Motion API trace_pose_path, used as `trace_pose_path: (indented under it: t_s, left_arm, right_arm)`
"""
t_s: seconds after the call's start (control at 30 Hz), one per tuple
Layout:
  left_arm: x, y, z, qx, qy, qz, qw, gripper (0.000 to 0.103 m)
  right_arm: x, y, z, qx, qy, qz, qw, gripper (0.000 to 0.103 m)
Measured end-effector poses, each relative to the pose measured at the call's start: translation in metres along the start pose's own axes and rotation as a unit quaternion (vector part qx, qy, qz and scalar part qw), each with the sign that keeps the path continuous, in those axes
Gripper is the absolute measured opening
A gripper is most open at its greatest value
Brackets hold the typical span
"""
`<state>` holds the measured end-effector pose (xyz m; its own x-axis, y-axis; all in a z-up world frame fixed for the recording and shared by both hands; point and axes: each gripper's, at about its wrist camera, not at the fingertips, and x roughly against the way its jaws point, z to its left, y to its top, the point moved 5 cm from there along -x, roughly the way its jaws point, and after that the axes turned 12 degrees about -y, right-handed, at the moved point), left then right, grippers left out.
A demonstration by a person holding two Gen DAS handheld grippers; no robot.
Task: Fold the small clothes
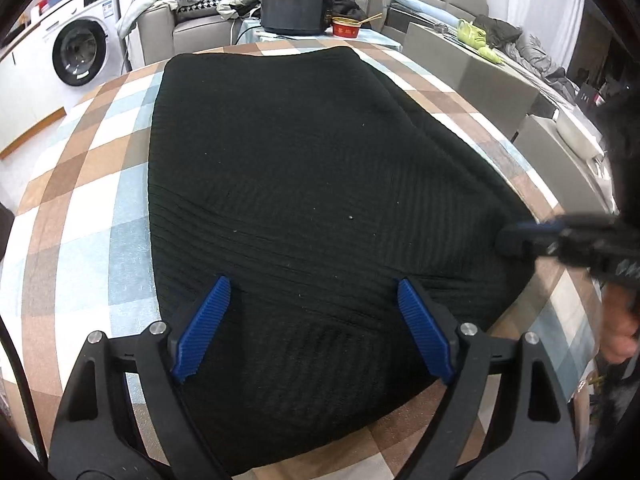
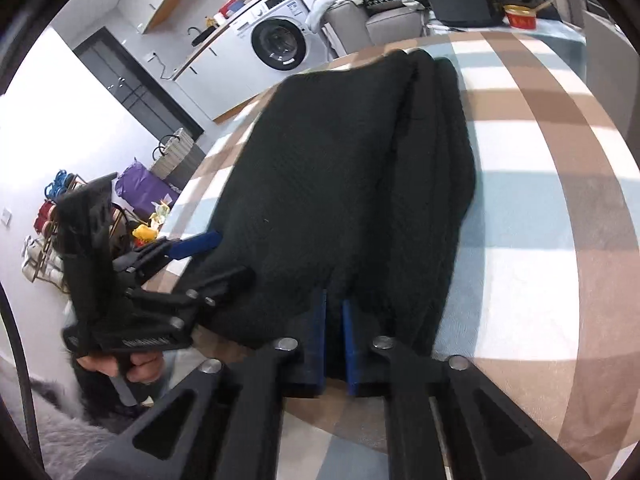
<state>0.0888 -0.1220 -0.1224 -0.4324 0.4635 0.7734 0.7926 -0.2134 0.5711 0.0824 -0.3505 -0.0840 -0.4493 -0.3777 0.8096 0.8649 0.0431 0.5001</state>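
A black ribbed knit garment lies flat on the checked tablecloth, its long folds running away from me. My left gripper stands open over the garment's near edge, its blue pads wide apart with cloth beneath them. My right gripper is shut on the garment's near right corner, with dark cloth pinched between its blue pads. In the left wrist view the right gripper enters from the right at the garment's edge. In the right wrist view the left gripper is held by a hand.
A black pot and a red bowl stand at the table's far end. Grey boxes sit off the right side. A washing machine and a sofa with clothes are behind. The table's near edge curves.
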Motion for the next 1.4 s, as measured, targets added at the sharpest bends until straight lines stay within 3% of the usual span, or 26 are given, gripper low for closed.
trace_pose_path:
  t_s: [0.1, 0.2, 0.27, 0.37, 0.4, 0.43, 0.53, 0.7, 0.77, 0.83, 0.9, 0.97, 1.03, 1.13, 1.27, 1.4]
  left_arm:
    - [0.002, 0.001, 0.002, 0.005, -0.008, -0.001, 1.0, 0.086]
    - [0.001, 0.001, 0.009, 0.02, -0.017, -0.002, 0.9997, 0.087]
    - [0.003, 0.001, 0.011, 0.024, -0.017, -0.003, 0.9996, 0.087]
    - [0.006, 0.002, 0.012, 0.028, -0.018, -0.004, 0.9994, 0.087]
    - [0.005, 0.003, 0.013, 0.03, -0.019, -0.004, 0.9993, 0.087]
    - [0.005, 0.003, 0.014, 0.032, -0.02, -0.004, 0.9993, 0.087]
    - [0.005, 0.002, 0.014, 0.034, -0.02, -0.005, 0.9992, 0.087]
    - [0.003, 0.001, 0.013, 0.03, -0.016, -0.005, 0.9994, 0.088]
    - [0.002, 0.001, 0.012, 0.03, -0.016, -0.004, 0.9994, 0.089]
    - [0.002, 0.002, 0.012, 0.03, -0.015, -0.003, 0.9994, 0.089]
    - [0.002, 0.004, 0.011, 0.031, -0.018, -0.004, 0.9993, 0.089]
    - [0.001, 0.005, 0.011, 0.03, -0.024, -0.006, 0.9992, 0.089]
    - [-0.002, 0.005, 0.009, 0.025, -0.02, -0.004, 0.9995, 0.089]
    - [-0.004, 0.004, 0.006, 0.009, -0.011, -0.002, 0.9999, 0.089]
    - [-0.003, 0.003, 0.006, 0.009, -0.009, -0.001, 0.9999, 0.089]
    - [-0.002, 0.004, 0.011, 0.021, -0.015, -0.005, 0.9997, 0.089]
  right_arm:
    - [0.018, -0.001, 0.0, 0.002, 0.004, -0.016, 1.0, 0.006]
    - [0.005, -0.016, -0.018, 0.005, -0.053, 0.026, 0.998, 0.004]
    - [0.01, -0.016, -0.026, -0.006, -0.05, 0.024, 0.998, 0.005]
    - [0.026, 0.005, -0.031, -0.02, -0.045, -0.02, 0.999, 0.026]
    - [0.028, 0.012, -0.032, -0.028, -0.035, -0.033, 0.998, 0.04]
    - [0.027, 0.022, -0.033, -0.035, -0.029, -0.044, 0.998, 0.046]
    - [0.007, 0.052, -0.035, -0.052, -0.024, -0.055, 0.997, 0.046]
    - [-0.055, 0.101, -0.028, -0.047, -0.028, -0.018, 0.998, 0.046]
    - [-0.079, 0.117, -0.031, -0.055, -0.039, -0.003, 0.998, 0.037]
    - [-0.093, 0.131, -0.033, -0.053, -0.053, 0.002, 0.997, 0.013]
    - [-0.092, 0.144, -0.027, -0.032, -0.053, -0.013, 0.998, 0.008]
    - [-0.076, 0.161, -0.018, -0.007, -0.066, -0.07, 0.995, 0.008]
    - [-0.08, 0.168, -0.023, -0.003, -0.089, -0.064, 0.994, 0.008]
    - [-0.111, 0.162, -0.043, -0.021, -0.113, 0.003, 0.993, 0.01]
    - [-0.088, 0.155, -0.053, -0.043, -0.085, -0.003, 0.996, 0.02]
    - [-0.045, 0.105, -0.044, -0.04, -0.02, 0.009, 0.999, 0.027]
